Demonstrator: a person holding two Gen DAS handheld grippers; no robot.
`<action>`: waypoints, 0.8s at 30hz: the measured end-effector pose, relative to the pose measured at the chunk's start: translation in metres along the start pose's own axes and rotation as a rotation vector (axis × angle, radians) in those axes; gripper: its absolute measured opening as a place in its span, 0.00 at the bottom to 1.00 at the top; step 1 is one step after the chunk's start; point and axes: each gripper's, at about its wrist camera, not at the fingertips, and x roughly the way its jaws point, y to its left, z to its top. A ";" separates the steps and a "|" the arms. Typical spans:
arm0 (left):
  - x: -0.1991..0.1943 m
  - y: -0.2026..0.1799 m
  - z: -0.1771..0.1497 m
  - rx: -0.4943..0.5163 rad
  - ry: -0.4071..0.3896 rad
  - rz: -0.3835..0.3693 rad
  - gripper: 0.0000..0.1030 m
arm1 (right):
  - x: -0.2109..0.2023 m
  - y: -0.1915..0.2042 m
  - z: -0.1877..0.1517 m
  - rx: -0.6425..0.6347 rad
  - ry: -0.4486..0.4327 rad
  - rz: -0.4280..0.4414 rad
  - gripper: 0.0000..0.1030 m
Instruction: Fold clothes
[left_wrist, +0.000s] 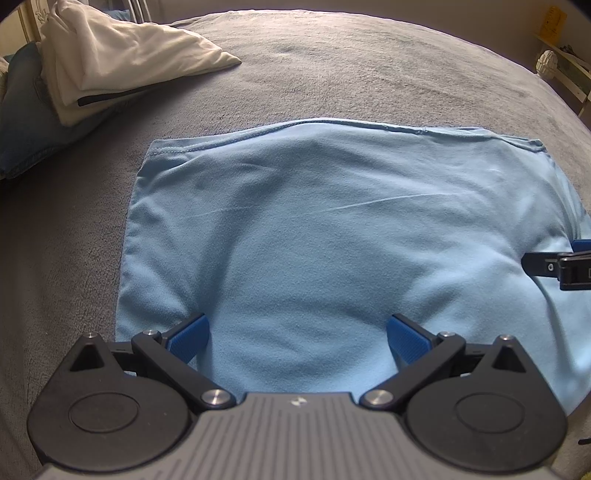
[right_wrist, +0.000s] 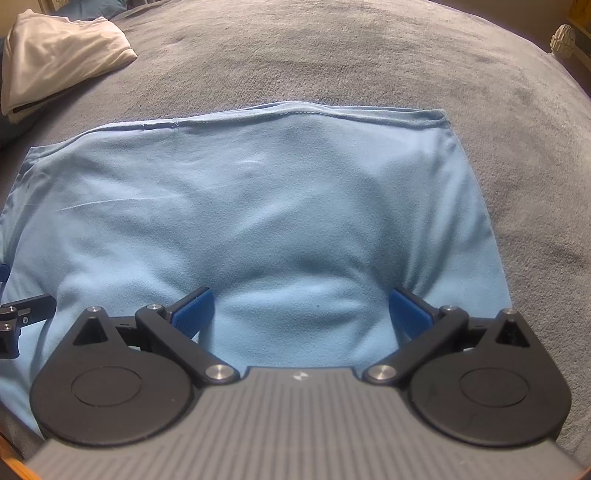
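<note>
A light blue garment (left_wrist: 314, 229) lies spread flat on a grey bed cover (left_wrist: 332, 66), its hemmed edge at the far side. My left gripper (left_wrist: 297, 334) stands open over the garment's near left part, blue pads wide apart and resting at the cloth. My right gripper (right_wrist: 301, 308) is open too, over the near right part of the same blue garment (right_wrist: 258, 206). Each view catches the other gripper's finger at its side edge: the right gripper (left_wrist: 554, 267) and the left gripper (right_wrist: 22, 314). Nothing is pinched between either pair of pads.
A white folded garment (left_wrist: 118, 59) lies on dark blue jeans (left_wrist: 26, 129) at the far left of the bed; the white garment (right_wrist: 55, 55) shows in the right wrist view too. A white bedpost knob (left_wrist: 546, 64) and shelf stand far right. Grey cover (right_wrist: 369, 55) extends beyond the blue garment.
</note>
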 end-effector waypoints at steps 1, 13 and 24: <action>0.000 0.000 0.000 0.000 0.000 0.000 1.00 | 0.000 0.000 0.000 0.000 0.000 0.000 0.99; -0.001 -0.002 0.000 0.006 -0.002 0.005 1.00 | 0.000 0.002 -0.001 -0.005 -0.004 -0.009 0.99; -0.009 -0.005 0.002 0.028 -0.027 0.009 1.00 | -0.001 0.002 -0.003 -0.007 -0.013 -0.014 0.99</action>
